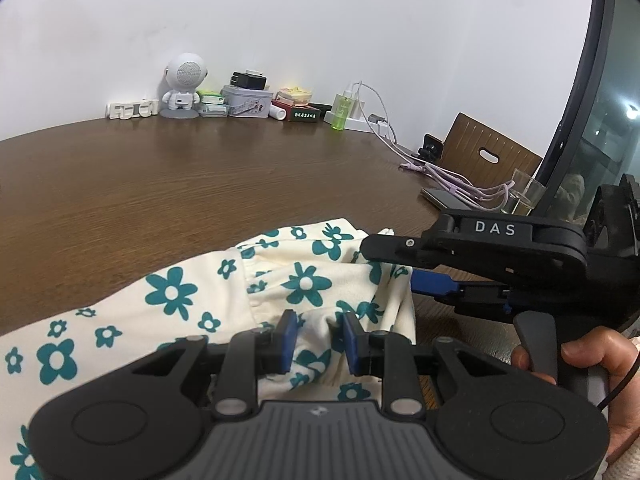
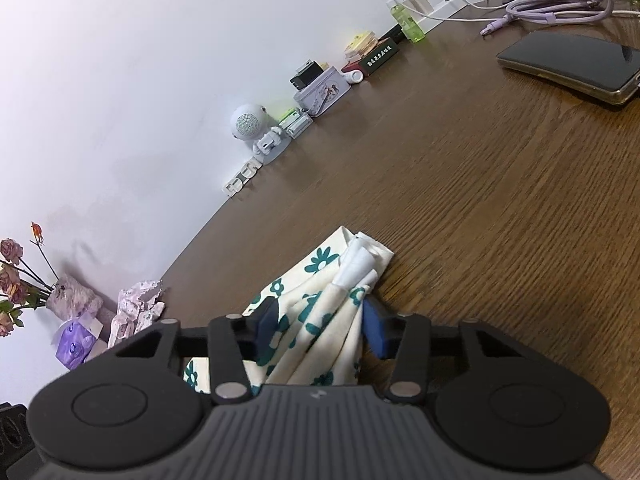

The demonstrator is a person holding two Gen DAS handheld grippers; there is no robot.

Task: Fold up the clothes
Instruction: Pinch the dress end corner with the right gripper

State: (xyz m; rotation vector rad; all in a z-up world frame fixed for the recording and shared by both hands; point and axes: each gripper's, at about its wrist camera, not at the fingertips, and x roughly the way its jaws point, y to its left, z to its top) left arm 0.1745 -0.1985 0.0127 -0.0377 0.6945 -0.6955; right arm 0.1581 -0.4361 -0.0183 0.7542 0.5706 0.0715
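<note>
While both grippers are working 1 end of the floral garment, it's lying bunched near the table's front edge. L gripper is pinching a fold, jaws nearly shut, prob. anchoring it. R gripper is sitting half open w/ gathered cloth between its jaws, pads touching, apparently securing a corner to fold.
</note>
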